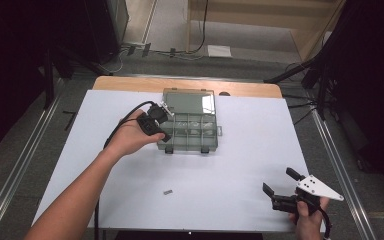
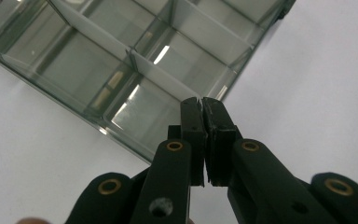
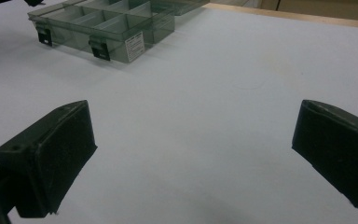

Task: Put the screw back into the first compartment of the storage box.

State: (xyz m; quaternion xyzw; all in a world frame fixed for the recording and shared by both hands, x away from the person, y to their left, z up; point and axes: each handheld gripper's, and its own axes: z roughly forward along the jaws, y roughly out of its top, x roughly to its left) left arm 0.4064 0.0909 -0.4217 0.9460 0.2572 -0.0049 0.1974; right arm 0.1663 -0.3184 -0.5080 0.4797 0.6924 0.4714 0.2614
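Nearest the person, the right tool (image 1: 279,191) hovers over the front right corner of the white bench (image 1: 240,175) with its 2 jaws spread wide and nothing between them. A small grey piece (image 1: 168,192) lies alone on the bench to its left. Farther back, the left tool (image 2: 201,103) sits at the left edge of the clear compartment box (image 1: 189,131), jaws pressed together on nothing, the box's lid (image 1: 189,102) open behind it.
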